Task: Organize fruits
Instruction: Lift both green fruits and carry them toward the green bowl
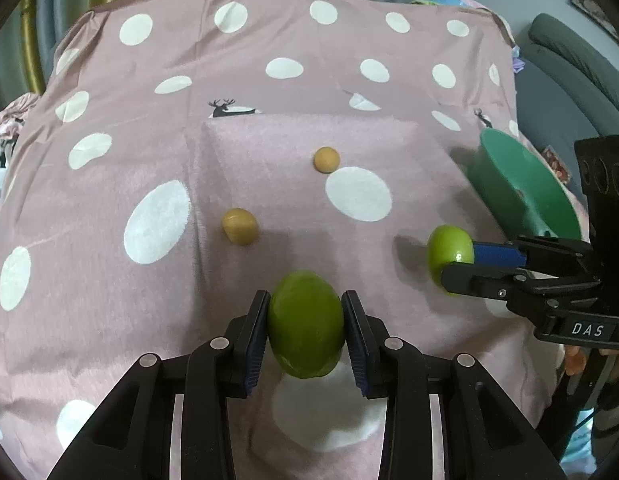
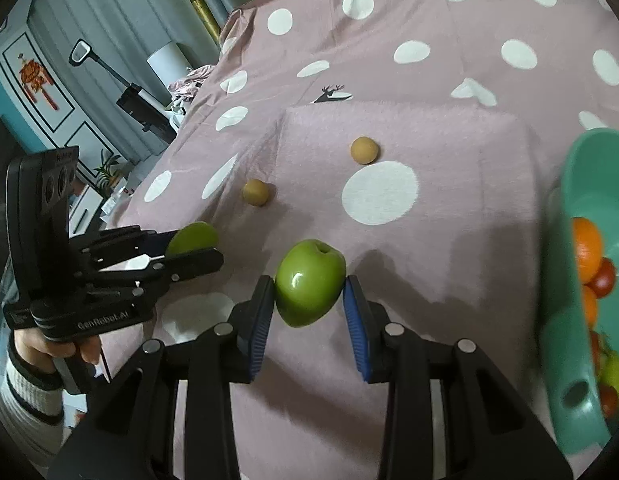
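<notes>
My left gripper (image 1: 305, 322) is shut on a green apple (image 1: 305, 324), held above the pink dotted cloth (image 1: 157, 152). My right gripper (image 2: 309, 300) is shut on a second green apple (image 2: 310, 282), stem dimple up. In the left wrist view the right gripper (image 1: 455, 258) shows at the right with its apple (image 1: 449, 252). In the right wrist view the left gripper (image 2: 197, 246) shows at the left with its apple (image 2: 192, 237). Two small tan round fruits (image 1: 239, 226) (image 1: 326, 159) lie on the cloth ahead, also seen as fruits (image 2: 255, 192) (image 2: 364, 150).
A teal-green bowl (image 2: 577, 208) stands at the right and holds oranges (image 2: 587, 252) and red fruits (image 2: 603, 278); the bowl's rim (image 1: 509, 184) shows in the left wrist view. A person's hand (image 2: 49, 344) grips the left tool. Curtains and furniture lie beyond the cloth's edges.
</notes>
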Demonstrator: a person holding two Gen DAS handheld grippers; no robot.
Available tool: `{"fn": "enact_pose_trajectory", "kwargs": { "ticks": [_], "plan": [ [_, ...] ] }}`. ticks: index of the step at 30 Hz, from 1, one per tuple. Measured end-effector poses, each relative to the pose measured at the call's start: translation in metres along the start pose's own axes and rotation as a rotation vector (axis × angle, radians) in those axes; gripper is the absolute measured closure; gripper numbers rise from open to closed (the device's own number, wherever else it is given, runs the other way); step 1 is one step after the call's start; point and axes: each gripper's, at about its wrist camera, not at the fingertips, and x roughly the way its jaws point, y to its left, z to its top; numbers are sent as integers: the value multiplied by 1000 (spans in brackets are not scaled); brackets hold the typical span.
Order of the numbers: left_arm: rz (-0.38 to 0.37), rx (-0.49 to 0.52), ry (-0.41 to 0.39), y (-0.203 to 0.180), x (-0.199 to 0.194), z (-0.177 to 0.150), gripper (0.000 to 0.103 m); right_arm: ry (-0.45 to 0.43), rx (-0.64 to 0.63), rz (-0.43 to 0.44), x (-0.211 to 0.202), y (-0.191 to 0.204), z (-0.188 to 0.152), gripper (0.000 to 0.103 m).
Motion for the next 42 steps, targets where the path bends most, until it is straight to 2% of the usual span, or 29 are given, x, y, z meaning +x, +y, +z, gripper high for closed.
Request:
{"fn": "enact_pose_trajectory", "kwargs": {
  "ticks": [23,42],
  "plan": [
    [-49,28,-56,-51,-23,9,67,-145,-24,-111,-66,-6,-21,67],
    [-67,122,-72,-101,-29,27,67,-232,26,-129,-105,-27,-31,67]
  ]
}}
